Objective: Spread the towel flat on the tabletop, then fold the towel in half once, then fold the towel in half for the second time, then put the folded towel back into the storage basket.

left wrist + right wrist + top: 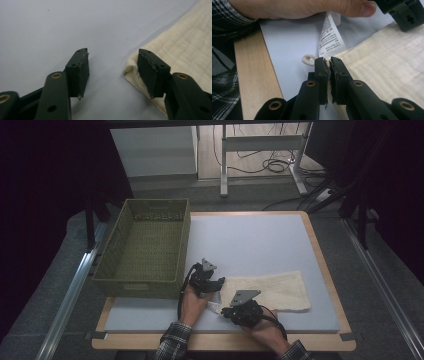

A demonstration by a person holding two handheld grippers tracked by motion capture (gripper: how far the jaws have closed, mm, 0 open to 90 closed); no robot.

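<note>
Lying near the surface's (260,240) front edge, the quilted cream towel (280,290) leaves open room beyond; right gripper (328,63) jaws pinch its corner, left gripper (112,72) jaws gape around another corner beside the woven basket (145,245).

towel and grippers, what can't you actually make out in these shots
- Towel, high view: its near-left corner is hidden behind the right gripper.
- Care label, right gripper view: print too small to read; its top is covered by the person's hand.
- Left gripper, left gripper view: one jaw covers the towel's edge, so contact is unclear.
- Basket, high view: its near inside wall is hidden by its rim.
</note>
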